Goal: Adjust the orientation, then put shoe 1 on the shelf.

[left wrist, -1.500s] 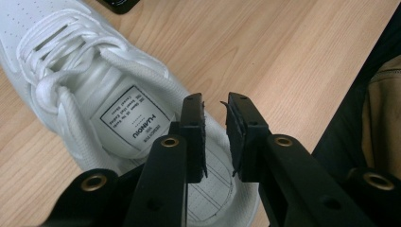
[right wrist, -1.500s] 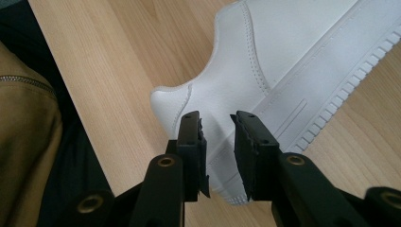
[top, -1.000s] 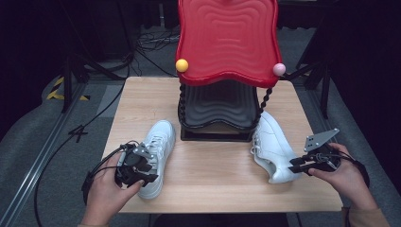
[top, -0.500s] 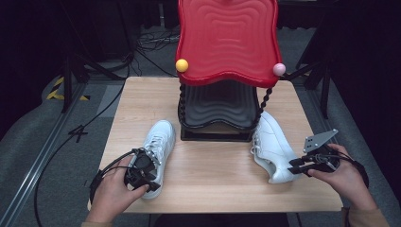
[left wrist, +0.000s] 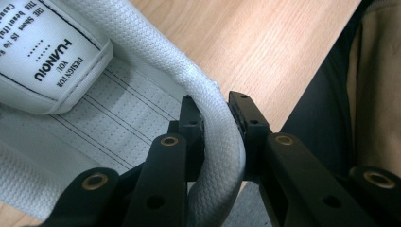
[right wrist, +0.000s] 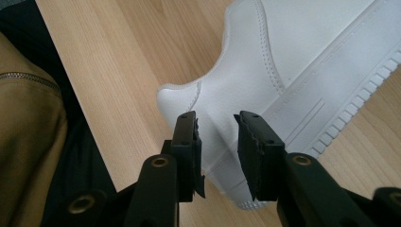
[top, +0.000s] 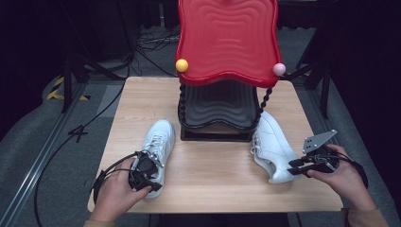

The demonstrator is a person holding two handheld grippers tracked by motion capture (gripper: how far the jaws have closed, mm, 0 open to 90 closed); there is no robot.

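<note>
the left gripper point(left wrist: 216, 118) has its jaws on either side of the padded heel collar of the left shoe point(top: 156, 153); they have just been closing and now pinch the mesh rim, one jaw inside the shoe and one outside. the right gripper point(right wrist: 216, 135) hangs with its jaws parted just behind the heel of the right shoe point(right wrist: 283, 80), nothing pressed between them. taking the red and black shoe rack point(top: 227, 52) as the landmark, the left shoe lies on the tabletop point(top: 213, 170) in front of the rack's left foot, toe near the rack and heel toward the person, and the right shoe lies in front of the rack's right foot, tipped onto its side. both shoes look light; the collar is soft and gives under the squeeze, so a hold there will likely let the shoe droop toe-down and swing when lifted. the right shoe's heel is smooth and firmer, probably a little slippery, so the better hold is the rim of the heel opening rather than the rounded back.
</note>
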